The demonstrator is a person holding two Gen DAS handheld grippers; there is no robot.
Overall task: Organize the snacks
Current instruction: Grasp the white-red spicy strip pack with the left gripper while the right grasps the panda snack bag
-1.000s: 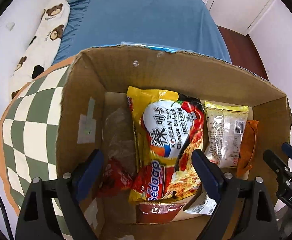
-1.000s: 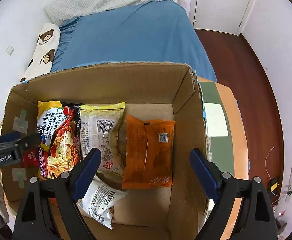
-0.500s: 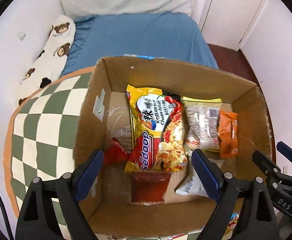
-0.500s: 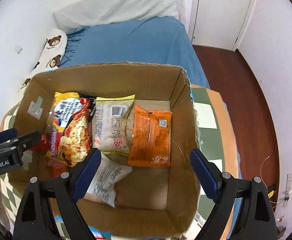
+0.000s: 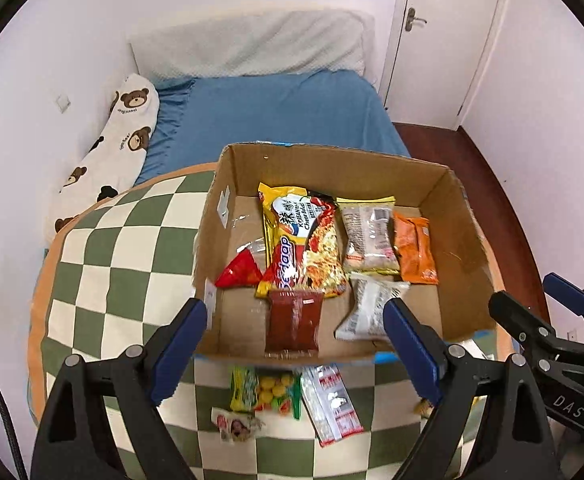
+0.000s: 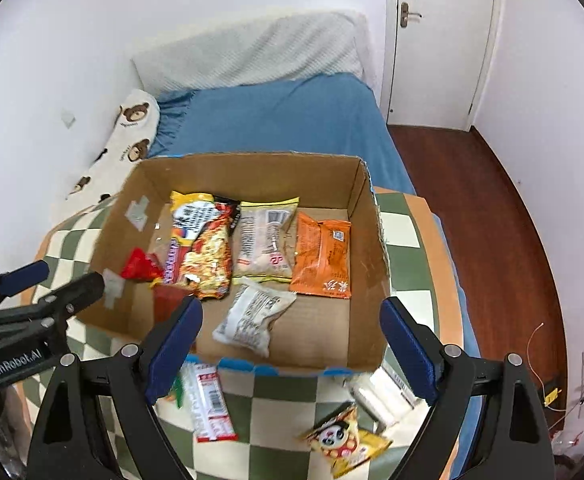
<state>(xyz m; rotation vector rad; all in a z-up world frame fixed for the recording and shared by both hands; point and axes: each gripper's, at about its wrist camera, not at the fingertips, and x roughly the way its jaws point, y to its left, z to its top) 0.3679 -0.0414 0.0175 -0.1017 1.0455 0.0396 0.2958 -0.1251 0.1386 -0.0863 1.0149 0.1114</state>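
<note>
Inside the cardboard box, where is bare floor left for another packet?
Bare floor of the cardboard box lies along the near wall, right of the white packet and below the orange packet. The near-left corner, left of the dark red sachet, is also free. The back row is crowded edge to edge.

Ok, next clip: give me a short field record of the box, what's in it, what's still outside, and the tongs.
container: cardboard box on checked cloth
inside: noodle pack, orange packet, dark red packet, white packet
outside, near side: panda packet, red-and-white packet, yellow candy bag
left tongs: open, empty
right tongs: open, empty
</note>
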